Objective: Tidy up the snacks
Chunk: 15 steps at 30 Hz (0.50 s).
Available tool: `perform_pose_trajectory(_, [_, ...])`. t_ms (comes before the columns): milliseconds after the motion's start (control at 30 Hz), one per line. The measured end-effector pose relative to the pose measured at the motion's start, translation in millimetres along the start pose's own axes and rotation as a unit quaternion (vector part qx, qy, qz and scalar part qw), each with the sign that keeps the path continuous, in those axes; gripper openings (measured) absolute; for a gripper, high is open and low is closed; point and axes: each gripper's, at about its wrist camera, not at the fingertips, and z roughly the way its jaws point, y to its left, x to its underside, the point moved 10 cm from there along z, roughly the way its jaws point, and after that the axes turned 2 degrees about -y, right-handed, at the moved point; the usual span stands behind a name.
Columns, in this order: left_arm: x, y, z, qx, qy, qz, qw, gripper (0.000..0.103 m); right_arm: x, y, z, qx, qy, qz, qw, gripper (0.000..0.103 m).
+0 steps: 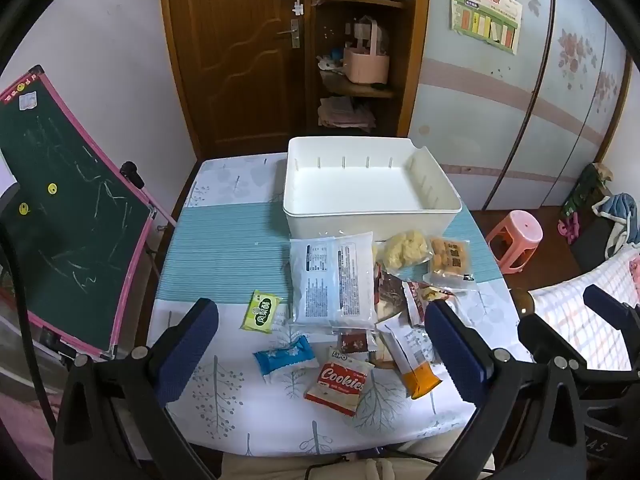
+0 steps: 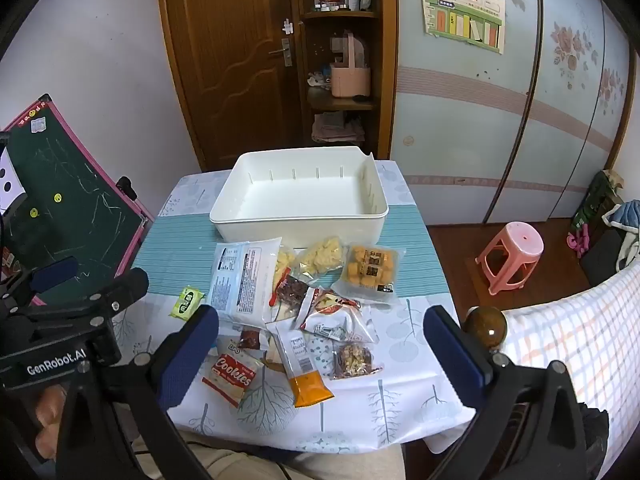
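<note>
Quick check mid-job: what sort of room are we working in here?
Most likely a home bedroom or child's room. Signs: a wooden door beside floral sliding wardrobe panels, a pink-framed chalkboard, and a small pink stool next to the cloth-covered table.

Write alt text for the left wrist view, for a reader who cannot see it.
An empty white bin sits at the far side of a table, with wrapped snacks scattered in front of it, including a red Cookies pack and a blue packet. The left gripper hangs open above them, holding nothing.
</note>
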Motion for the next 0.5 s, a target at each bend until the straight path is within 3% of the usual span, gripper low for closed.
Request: perform_pose_trajectory(500, [3.3,-3.6,5.4,0.010,0.002,-0.007,0.9999,0.103,4.0,-1.8,0.2,-0.002,0.005,0.007,1.000,0.103])
